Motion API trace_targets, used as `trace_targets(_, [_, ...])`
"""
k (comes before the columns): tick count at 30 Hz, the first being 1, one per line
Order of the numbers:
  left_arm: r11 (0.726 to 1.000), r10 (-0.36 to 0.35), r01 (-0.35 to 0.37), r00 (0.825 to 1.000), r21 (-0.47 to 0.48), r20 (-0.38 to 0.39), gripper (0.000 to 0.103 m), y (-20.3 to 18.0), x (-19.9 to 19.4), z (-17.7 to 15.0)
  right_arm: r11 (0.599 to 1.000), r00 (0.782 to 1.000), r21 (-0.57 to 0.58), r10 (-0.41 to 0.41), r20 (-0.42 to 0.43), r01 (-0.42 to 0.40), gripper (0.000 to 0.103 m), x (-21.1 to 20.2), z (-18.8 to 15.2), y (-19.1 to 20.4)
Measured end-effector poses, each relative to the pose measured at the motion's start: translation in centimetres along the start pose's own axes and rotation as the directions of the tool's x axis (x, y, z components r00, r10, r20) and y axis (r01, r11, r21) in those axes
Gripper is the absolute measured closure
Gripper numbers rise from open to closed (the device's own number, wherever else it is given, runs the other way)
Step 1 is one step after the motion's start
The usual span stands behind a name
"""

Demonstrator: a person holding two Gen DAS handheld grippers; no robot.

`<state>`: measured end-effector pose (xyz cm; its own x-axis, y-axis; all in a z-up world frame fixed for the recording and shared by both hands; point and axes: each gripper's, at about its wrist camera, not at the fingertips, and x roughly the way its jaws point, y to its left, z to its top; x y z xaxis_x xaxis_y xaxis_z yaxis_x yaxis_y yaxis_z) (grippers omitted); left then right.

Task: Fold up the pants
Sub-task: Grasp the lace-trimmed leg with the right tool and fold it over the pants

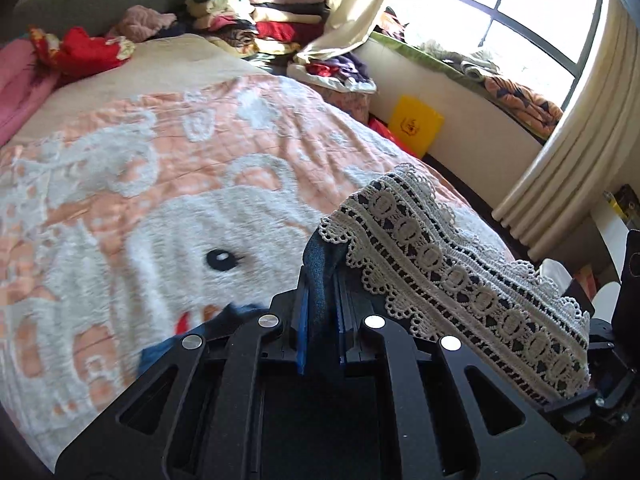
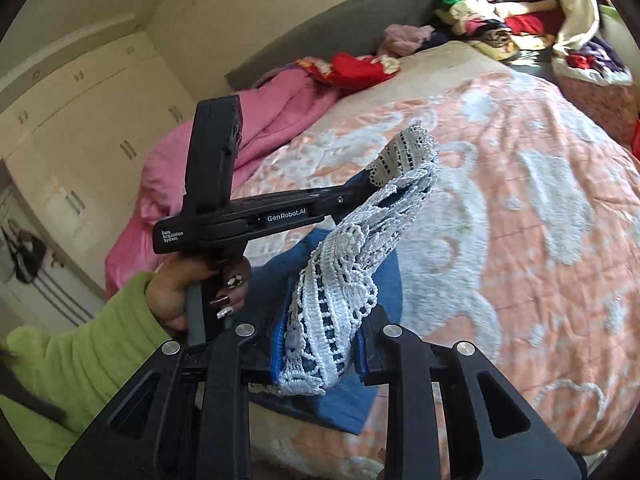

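Two hand-held grippers lift the lace-trimmed hem of a pair of blue denim pants (image 2: 332, 292) off a bed (image 2: 520, 208). The left gripper (image 1: 320, 280) has its fingers (image 1: 302, 320) pressed all but together on a fold of the denim just beside the lace (image 1: 460, 272), which drapes away to its right. The right gripper (image 2: 320, 360) pinches a thicker bunch of lace and denim, its fingers (image 2: 366, 356) set a little apart by the bulk between them. A hand (image 2: 192, 292) in a lime-green sleeve (image 2: 80, 360) grips the left tool's handle.

The work appears to be at the first fold: the hem end is raised, while the rest of the pants lies on the bed below and close to the person. The next move likely calls for both grippers to carry the hem across in step, keeping the edge taut and level, then lay it squarely on the far part of the pants before letting go.

The denim looks stiff and mid-blue. The lace is a cream openwork crochet with oval links and a scalloped edge, and it could snag. The blanket is plush, peach and white, with a cartoon animal's face. Folded clothes (image 1: 256, 12) are stacked by the window (image 1: 500, 8).
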<state>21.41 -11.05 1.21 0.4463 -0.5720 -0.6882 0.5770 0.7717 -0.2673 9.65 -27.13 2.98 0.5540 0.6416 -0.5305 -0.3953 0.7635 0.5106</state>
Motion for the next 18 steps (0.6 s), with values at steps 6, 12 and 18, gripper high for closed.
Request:
trace_targets(6, [0.988,0.080,-0.084,0.996,-0.133,-0.036,0.096,5.1,-0.8,-3.5,0.998,0.989,-0.064,-0.008,-0.150,-0.001,0.078,6.4,-1.1,3.0])
trace_targets(12, [0.948,0.101,-0.088,0.994,-0.307,0.027,0.096,9.4,-5.1,-6.3,0.976,0.970,-0.218,-0.069,-0.234,0.016,0.078,10.3,-3.2,7.3])
trace_targets(18, [0.897,0.131,-0.066,0.984,-0.437,0.120,0.082,12.0,-10.7,-9.0,0.909,0.956,-0.415,-0.153,-0.252,0.036,0.075,12.4,-5.4,10.9])
